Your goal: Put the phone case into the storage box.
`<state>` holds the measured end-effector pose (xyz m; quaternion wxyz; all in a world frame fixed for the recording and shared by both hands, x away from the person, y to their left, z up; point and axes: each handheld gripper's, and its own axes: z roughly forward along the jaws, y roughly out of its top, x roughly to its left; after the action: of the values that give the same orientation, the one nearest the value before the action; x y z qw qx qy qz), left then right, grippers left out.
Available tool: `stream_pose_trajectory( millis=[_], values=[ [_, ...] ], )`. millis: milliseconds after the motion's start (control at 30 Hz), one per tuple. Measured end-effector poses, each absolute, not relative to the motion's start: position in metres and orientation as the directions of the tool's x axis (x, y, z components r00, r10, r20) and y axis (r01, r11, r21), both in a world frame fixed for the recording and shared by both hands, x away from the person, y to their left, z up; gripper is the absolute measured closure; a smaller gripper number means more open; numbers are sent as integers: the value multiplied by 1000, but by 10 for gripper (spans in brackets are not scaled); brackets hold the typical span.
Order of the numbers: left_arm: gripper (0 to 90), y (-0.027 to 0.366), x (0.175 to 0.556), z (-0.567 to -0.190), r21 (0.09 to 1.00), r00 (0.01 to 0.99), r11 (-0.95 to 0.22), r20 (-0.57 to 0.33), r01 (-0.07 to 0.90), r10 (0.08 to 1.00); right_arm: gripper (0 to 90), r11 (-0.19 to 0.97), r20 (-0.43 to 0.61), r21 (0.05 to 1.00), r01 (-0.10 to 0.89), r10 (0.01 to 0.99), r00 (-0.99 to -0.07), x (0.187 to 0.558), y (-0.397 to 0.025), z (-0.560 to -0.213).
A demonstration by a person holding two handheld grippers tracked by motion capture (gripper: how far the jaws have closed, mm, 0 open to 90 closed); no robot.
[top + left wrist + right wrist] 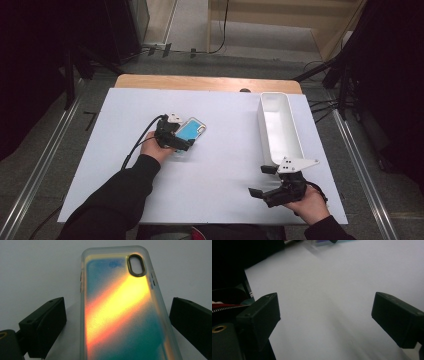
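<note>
A clear phone case (192,130) with a blue, yellow and orange shimmer lies flat on the white sheet, left of centre. My left gripper (183,143) is at its near end, open. In the left gripper view the phone case (122,312) runs up between the two black fingers (45,323), with a gap on each side, camera cut-out at the far end. My right gripper (260,181) rests near the front right of the table, open, with nothing between its fingers (262,315) but bare sheet.
A long white tray (290,145) stands empty at the right, lengthwise toward the back, just beyond the right gripper. The white sheet (225,165) covers a wooden table (200,82). Dark stands and cables surround the table on the floor.
</note>
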<state>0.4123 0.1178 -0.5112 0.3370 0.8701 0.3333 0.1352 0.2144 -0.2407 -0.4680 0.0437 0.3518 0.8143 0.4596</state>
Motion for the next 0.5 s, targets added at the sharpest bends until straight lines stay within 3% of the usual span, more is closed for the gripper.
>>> stream_pose_trajectory(
  millis=[400,500],
  values=[
    [13,115,410,-512,674,734,-557,31,486,678,70,331,250,779,532,613,-749,214,-241,-468],
    [56,116,408,-511,680,731,-550,29,486,682,71,332,250,779,532,614,-749,214,-241,-468]
  ],
)
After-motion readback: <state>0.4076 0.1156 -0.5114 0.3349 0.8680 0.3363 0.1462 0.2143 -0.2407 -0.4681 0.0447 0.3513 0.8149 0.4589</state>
